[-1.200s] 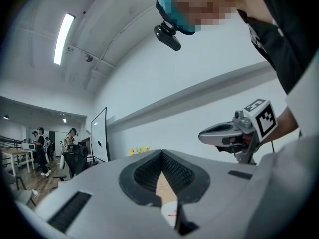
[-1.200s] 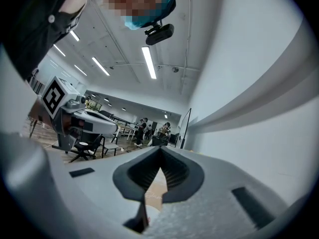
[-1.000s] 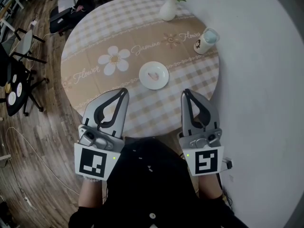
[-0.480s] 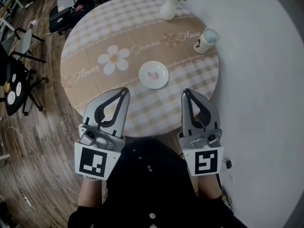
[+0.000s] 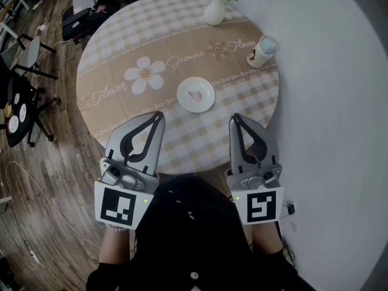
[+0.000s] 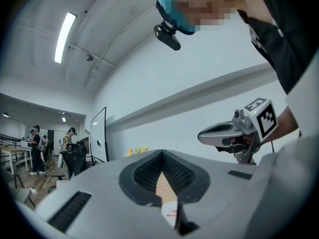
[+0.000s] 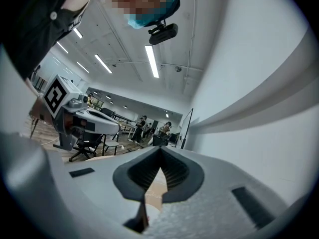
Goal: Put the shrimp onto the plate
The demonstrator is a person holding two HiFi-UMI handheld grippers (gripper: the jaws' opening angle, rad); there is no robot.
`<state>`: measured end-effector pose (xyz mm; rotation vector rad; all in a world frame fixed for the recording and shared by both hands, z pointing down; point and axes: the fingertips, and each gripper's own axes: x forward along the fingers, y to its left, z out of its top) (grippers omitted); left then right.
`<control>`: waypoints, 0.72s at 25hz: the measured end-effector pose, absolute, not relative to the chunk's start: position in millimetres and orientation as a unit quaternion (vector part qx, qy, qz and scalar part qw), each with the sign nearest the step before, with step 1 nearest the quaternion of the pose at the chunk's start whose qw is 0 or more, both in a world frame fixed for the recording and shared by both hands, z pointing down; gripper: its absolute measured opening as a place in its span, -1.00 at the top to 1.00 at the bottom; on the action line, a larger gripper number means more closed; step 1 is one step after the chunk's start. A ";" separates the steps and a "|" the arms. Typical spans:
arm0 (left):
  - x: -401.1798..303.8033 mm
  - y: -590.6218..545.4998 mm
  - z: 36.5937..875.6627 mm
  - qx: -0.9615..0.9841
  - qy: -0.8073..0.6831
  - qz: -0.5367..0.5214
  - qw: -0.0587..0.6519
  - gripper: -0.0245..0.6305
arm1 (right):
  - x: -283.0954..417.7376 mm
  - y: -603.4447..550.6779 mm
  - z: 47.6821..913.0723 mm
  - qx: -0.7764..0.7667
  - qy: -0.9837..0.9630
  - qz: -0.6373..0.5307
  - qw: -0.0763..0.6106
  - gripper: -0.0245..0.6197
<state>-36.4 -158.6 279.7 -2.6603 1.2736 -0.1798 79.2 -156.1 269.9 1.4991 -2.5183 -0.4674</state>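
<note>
The round table [image 5: 121, 53], covered by a beige checked cloth printed with a daisy and script lettering, fills the upper half of the head view. Beyond it, at 9 o'clock, lies wood flooring with office chairs.

The left gripper [image 5: 159, 116] and the right gripper [image 5: 235, 119] are held side by side over the table's near edge, at about 7 and 5 o'clock from the plate and well apart from it. Each gripper's own view shows its jaws clenched, tips meeting, with nothing between them.

The white plate [image 5: 180, 96] sits close to the table's middle. A white vase [image 5: 214, 11] holding yellow flowers stands at the table's 12 o'clock edge, and a pale cup [image 5: 262, 51] stands at about 2 o'clock.

The shrimp [image 5: 195, 94], a small pinkish piece, lies on the centre of the plate.
</note>
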 end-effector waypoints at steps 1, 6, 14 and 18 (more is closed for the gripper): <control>-35.9 -158.5 279.6 -0.897 0.428 -0.060 0.094 0.93 | 79.0 -156.1 269.7 0.503 -0.845 -0.158 0.088 0.92; -34.5 -158.6 278.5 -0.898 0.427 -0.057 0.092 0.93 | 78.4 -155.9 266.8 0.502 -0.845 -0.163 0.089 0.92; -30.8 -157.4 276.5 -0.900 0.421 -0.057 0.098 0.93 | 79.9 -155.0 268.1 0.502 -0.844 -0.162 0.095 0.92; -24.8 -155.0 272.6 -0.897 0.415 -0.067 0.134 0.93 | 78.7 -153.9 270.3 0.498 -0.845 -0.165 0.103 0.92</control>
